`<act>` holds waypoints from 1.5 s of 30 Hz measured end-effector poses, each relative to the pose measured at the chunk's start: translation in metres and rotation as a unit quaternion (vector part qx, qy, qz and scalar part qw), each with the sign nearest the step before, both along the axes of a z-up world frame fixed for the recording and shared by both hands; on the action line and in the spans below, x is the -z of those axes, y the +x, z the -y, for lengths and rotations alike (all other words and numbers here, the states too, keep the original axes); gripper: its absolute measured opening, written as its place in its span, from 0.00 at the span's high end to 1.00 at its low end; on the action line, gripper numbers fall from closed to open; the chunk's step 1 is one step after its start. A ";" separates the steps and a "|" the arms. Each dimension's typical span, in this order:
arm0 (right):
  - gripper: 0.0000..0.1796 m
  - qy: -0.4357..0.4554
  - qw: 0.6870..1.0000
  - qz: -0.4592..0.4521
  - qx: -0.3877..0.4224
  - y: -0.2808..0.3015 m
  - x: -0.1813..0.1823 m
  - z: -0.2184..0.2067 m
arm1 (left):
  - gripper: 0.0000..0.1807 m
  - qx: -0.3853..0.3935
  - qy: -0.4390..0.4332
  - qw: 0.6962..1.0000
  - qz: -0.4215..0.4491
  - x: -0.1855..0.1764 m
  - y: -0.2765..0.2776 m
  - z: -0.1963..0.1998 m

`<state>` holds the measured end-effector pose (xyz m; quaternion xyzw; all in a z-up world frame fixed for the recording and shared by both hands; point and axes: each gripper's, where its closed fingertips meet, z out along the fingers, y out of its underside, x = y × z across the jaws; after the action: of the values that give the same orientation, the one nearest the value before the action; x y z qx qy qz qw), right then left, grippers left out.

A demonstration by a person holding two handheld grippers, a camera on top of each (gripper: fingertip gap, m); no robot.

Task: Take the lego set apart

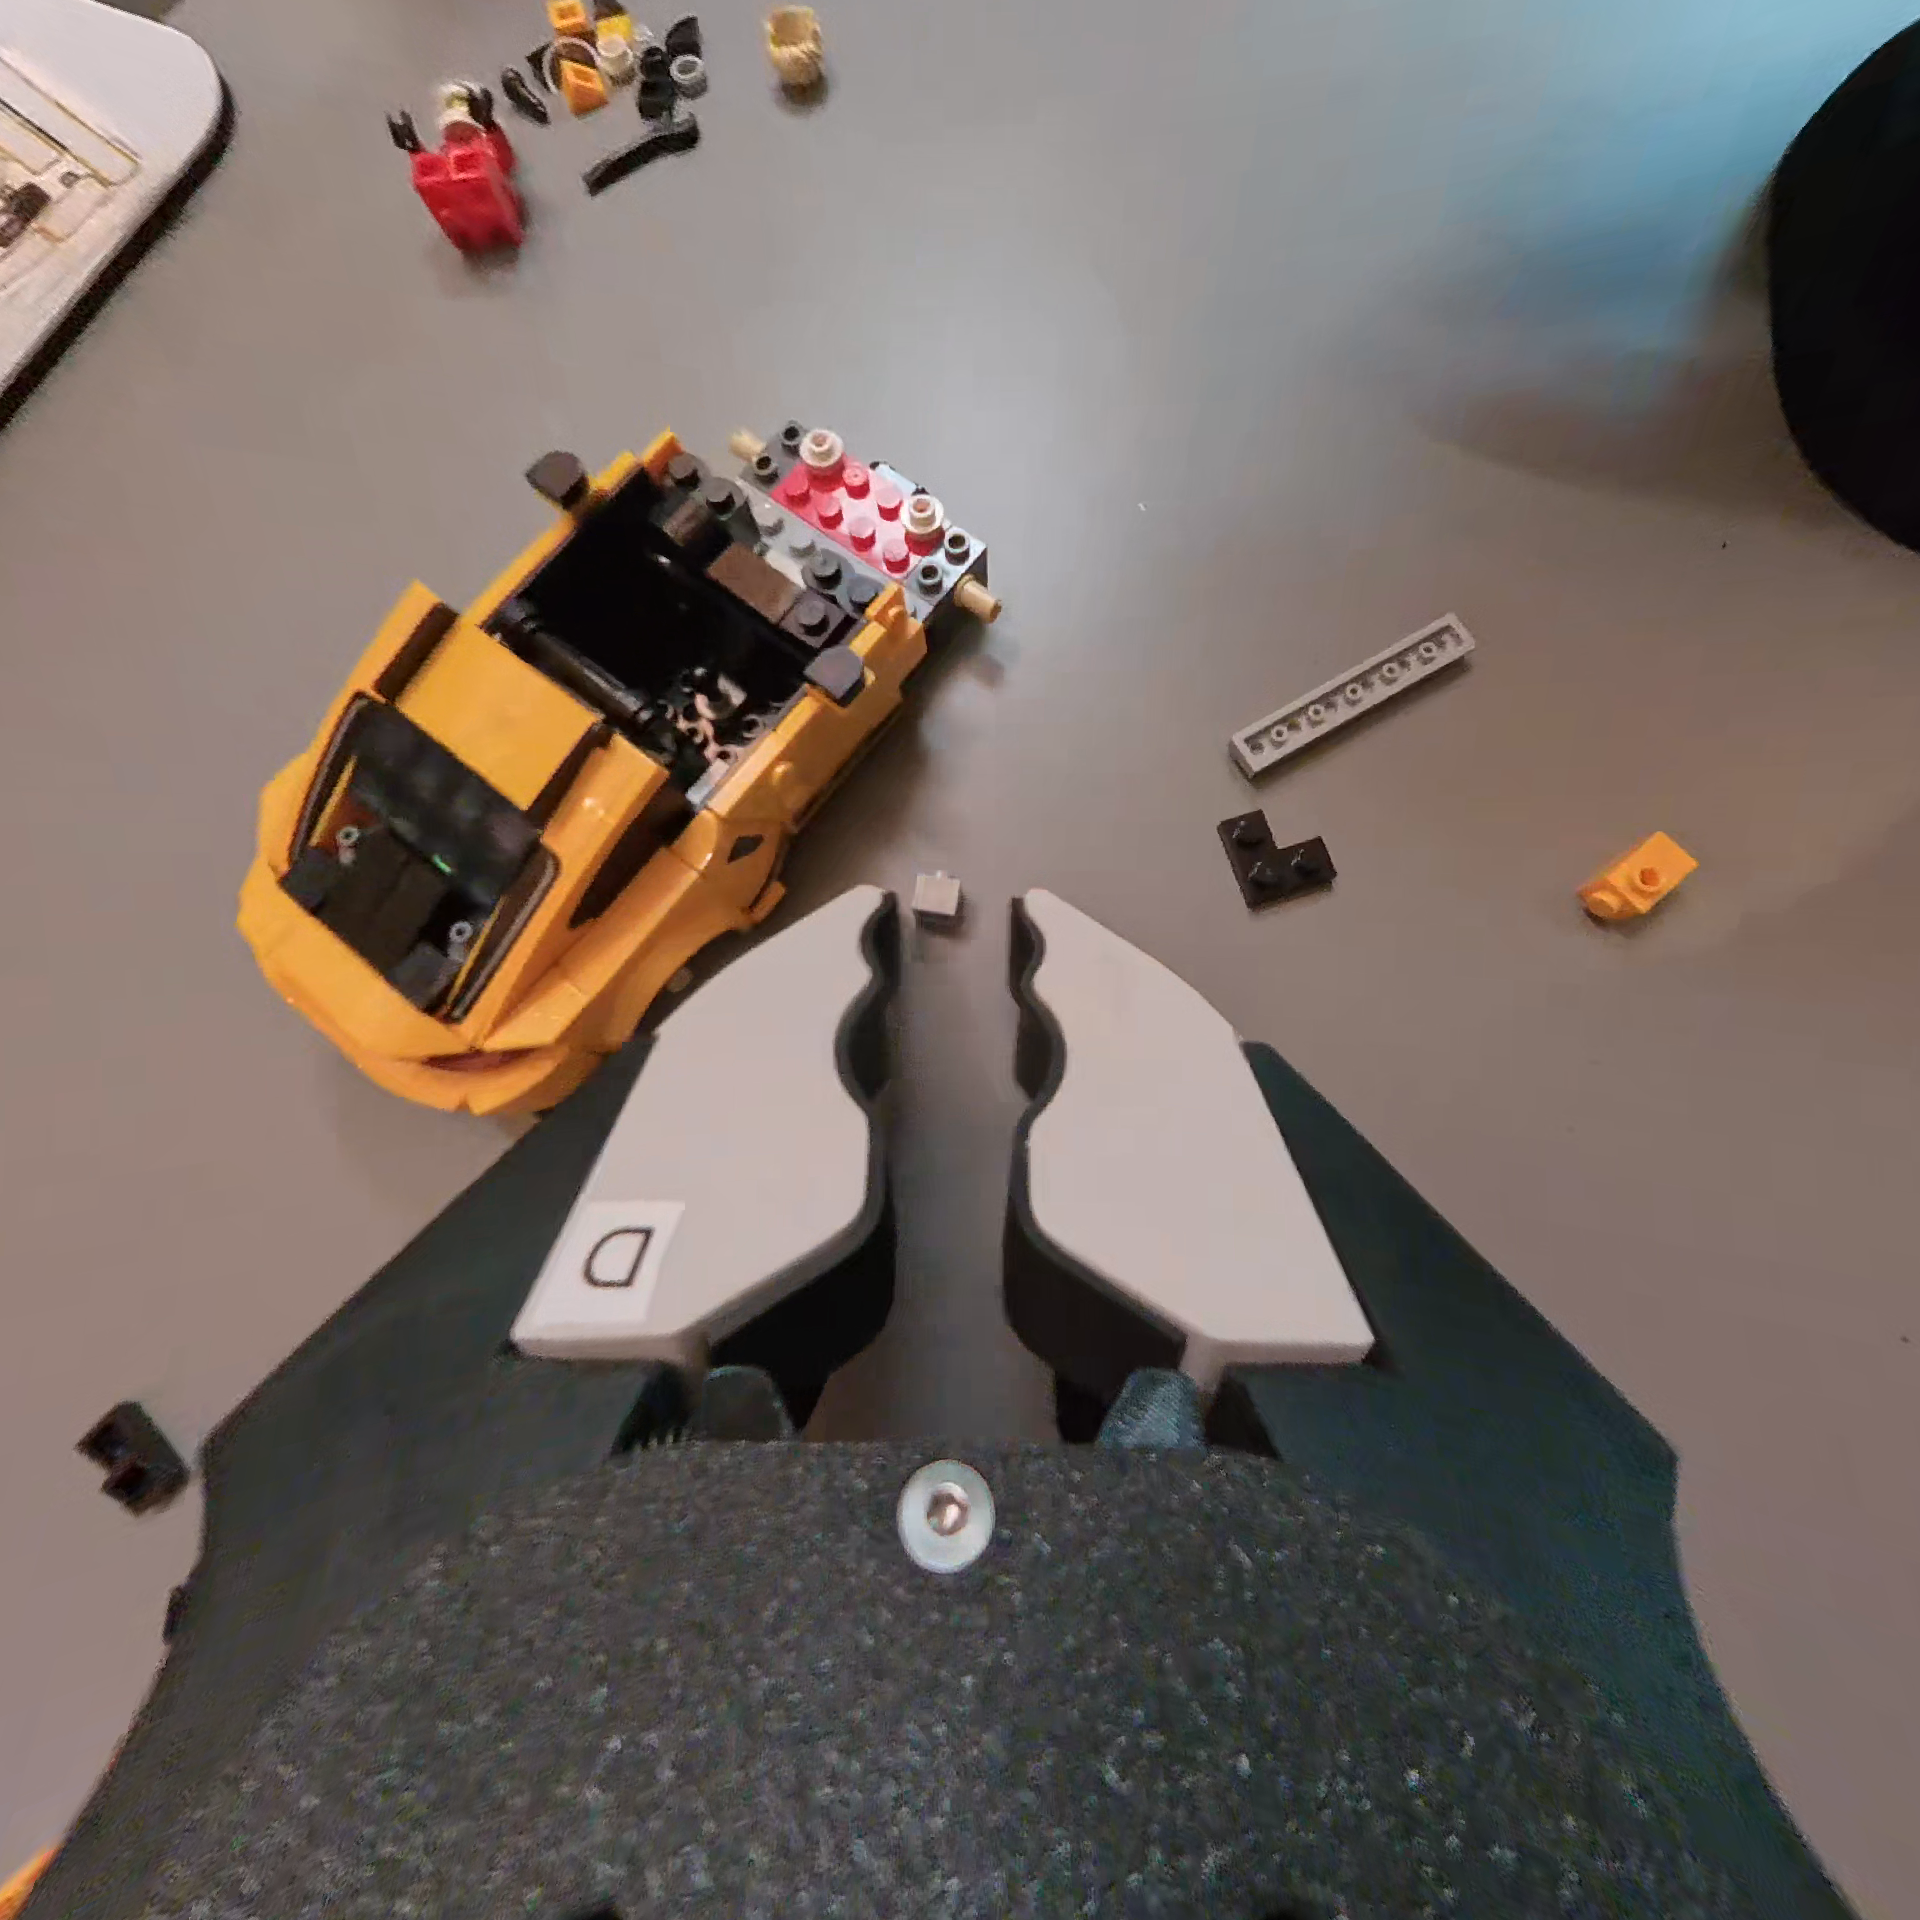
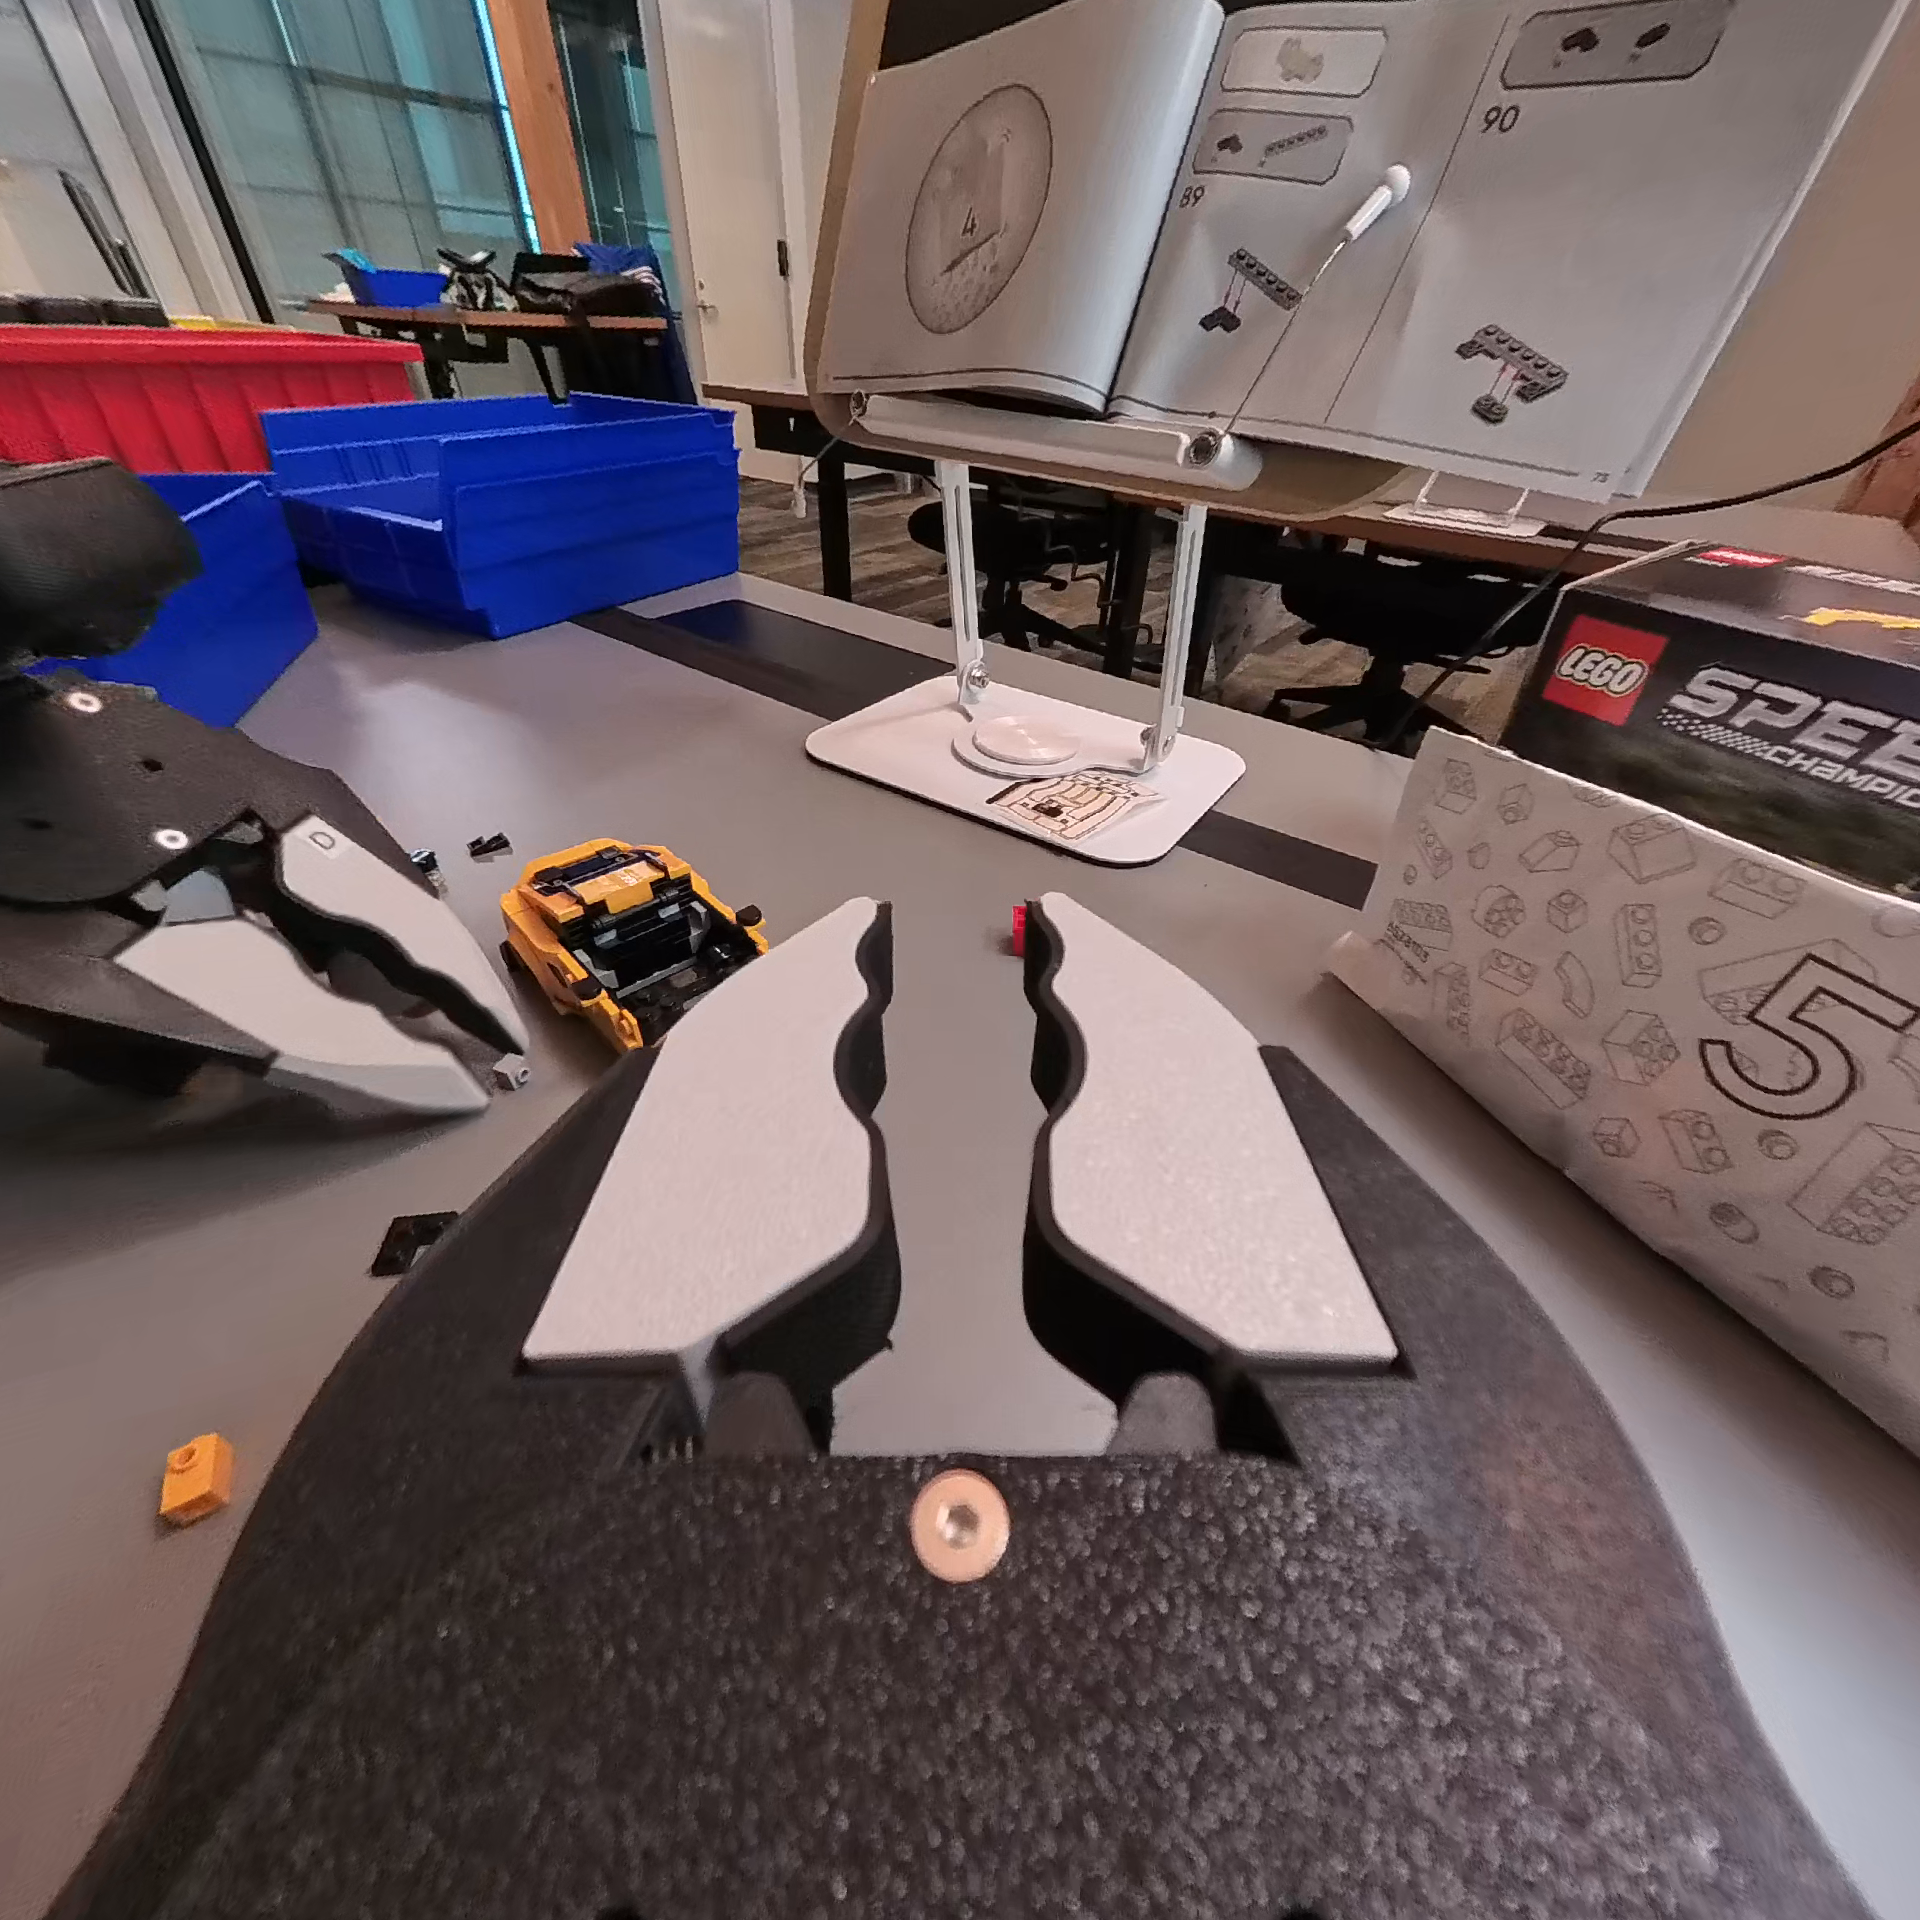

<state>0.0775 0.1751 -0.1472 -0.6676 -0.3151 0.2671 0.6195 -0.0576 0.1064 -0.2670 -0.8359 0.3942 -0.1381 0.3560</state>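
A yellow lego car (image 1: 582, 748) with its roof off and red and grey plates bare at its rear lies on the grey table (image 1: 1143, 364). It also shows in the right wrist view (image 2: 623, 935). My left gripper (image 1: 956, 914) is open and empty, just right of the car's nose. A tiny grey piece (image 1: 937, 896) lies on the table just ahead of its tips, also seen in the right wrist view (image 2: 511, 1072). My right gripper (image 2: 956, 925) is open and empty, low over the table to the car's right.
Loose on the table: a grey long plate (image 1: 1351, 691), a black L plate (image 1: 1273, 857), an orange piece (image 1: 1636, 873), red bricks (image 1: 468, 177) and several small parts (image 1: 623, 62). A book stand (image 2: 1039, 769), a lego box (image 2: 1714, 707), a paper bag (image 2: 1662, 1039) and blue bins (image 2: 499, 509) stand around. Spacing between my two grippers at the tips: around 20 cm. My left tips are roughly 4 cm from the black L plate (image 1: 1273, 857). It is also in sight in the right wrist view (image 2: 410, 1231).
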 end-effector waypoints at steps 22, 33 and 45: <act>0.87 -0.002 1.000 -0.014 0.022 0.007 -0.003 -0.005 | 0.96 -0.519 0.097 0.845 -0.083 -0.084 -0.330 0.071; 0.87 -0.007 1.000 -0.014 0.018 0.007 -0.002 -0.005 | 0.77 -0.526 0.088 0.841 -0.088 -0.076 -0.329 0.072; 0.87 -0.010 1.000 -0.013 0.016 0.006 0.001 -0.006 | 0.82 -0.150 0.090 0.977 0.118 -0.087 -0.122 0.044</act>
<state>0.0833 0.1808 -0.1478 -0.6753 -0.2936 0.2688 0.6209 -0.1797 0.0625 -0.1796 -0.8279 0.2302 -0.1445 0.4906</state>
